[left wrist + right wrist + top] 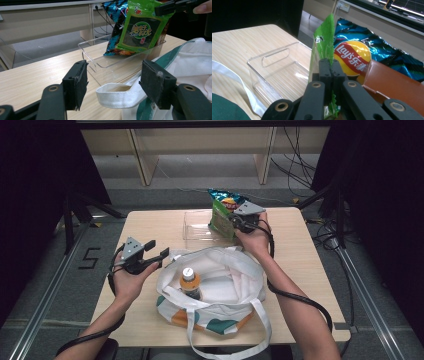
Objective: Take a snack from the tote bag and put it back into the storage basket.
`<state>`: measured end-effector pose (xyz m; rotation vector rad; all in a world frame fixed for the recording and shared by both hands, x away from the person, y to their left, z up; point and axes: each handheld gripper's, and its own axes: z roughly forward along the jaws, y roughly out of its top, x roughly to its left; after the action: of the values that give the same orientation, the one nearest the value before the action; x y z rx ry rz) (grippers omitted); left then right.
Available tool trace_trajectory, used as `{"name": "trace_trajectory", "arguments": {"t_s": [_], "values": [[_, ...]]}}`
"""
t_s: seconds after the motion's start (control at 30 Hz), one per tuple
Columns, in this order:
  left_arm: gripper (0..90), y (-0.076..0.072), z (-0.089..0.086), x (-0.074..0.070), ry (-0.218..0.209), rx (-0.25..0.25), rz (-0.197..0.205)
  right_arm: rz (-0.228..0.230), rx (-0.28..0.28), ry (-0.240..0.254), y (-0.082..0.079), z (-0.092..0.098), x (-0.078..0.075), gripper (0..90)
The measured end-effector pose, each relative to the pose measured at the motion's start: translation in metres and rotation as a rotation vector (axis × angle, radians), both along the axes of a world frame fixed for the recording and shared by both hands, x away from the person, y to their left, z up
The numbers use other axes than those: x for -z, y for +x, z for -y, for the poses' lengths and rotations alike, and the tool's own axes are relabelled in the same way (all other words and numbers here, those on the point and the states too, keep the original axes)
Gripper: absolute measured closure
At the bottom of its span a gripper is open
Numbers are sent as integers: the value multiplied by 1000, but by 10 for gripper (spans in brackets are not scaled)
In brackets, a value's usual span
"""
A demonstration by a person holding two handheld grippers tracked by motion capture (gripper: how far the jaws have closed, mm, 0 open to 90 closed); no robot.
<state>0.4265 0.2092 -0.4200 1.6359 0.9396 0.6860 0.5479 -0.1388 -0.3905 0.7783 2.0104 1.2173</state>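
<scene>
Standing by the wooden table (300, 285), I see a white tote bag (225, 285) with green and orange patches lying open at the person's side, an orange-labelled bottle (189, 281) upright inside it. Behind the bag sits a clear plastic bin (197, 227), and it holds the snacks at its right end. A blue Lay's crisp bag (352, 60) shows its red-and-yellow logo with Chinese characters in the right gripper view; next to it there is a brown box (392, 87). In front stands a green seaweed snack packet (142, 30), its round dark label carrying yellow Chinese writing that only the left gripper view lets me make out. The right hand-held gripper (331, 72) is clamped on that packet's edge, jaws pressed together on the foil. The left hand-held gripper (113, 86) hovers at the bag's left rim with jaws apart, a white bag handle (117, 95) lying between them but untouched.
</scene>
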Motion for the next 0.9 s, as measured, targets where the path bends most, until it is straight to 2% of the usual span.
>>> {"name": "trace_trajectory", "arguments": {"t_s": [0.03, 0.07, 0.2, 0.3, 0.37, 0.4, 0.43, 0.47, 0.57, 0.63, 0.73, 0.77, 0.87, 0.9], "values": [[378, 0, 0, 0, -1, 0, 0, -28, 7, 14, -1, -1, 1, 900], [378, 0, 0, 0, 0, 0, 1, -17, -3, -9, 0, 1, 1, 900], [378, 0, 0, 0, 0, 0, 1, -9, 10, -8, 0, 2, 2, 900], [378, 0, 0, 0, 1, 0, 1, -16, 3, -10, 0, 1, 3, 900], [378, 0, 0, 0, -1, 0, 2, -37, 0, -6, 0, 1, 4, 900], [378, 0, 0, 0, 0, 0, 1, -26, -1, -9, 1, 2, 4, 900], [378, 0, 0, 0, 0, 0, 1, -39, 7, -6, 1, 2, 6, 900], [378, 0, 0, 0, 0, 0, 2, -26, 9, -11, 1, 2, 7, 900], [378, 0, 0, 0, 1, 0, 2, -32, 8, -12, 2, 3, 9, 900], [378, 0, 0, 0, 1, 1, 2, -65, 11, 1, 1, 2, 11, 900], [378, 0, 0, 0, 2, 1, 0, -47, 12, -16, 3, 3, 13, 900], [378, 0, 0, 0, 2, 1, 1, -62, 18, -5, 2, 3, 13, 900], [378, 0, 0, -1, 1, 1, 1, -54, 10, -21, 3, 3, 15, 900], [378, 0, -1, -1, 5, 1, 0, -64, 16, -13, 3, 3, 15, 900]]}}
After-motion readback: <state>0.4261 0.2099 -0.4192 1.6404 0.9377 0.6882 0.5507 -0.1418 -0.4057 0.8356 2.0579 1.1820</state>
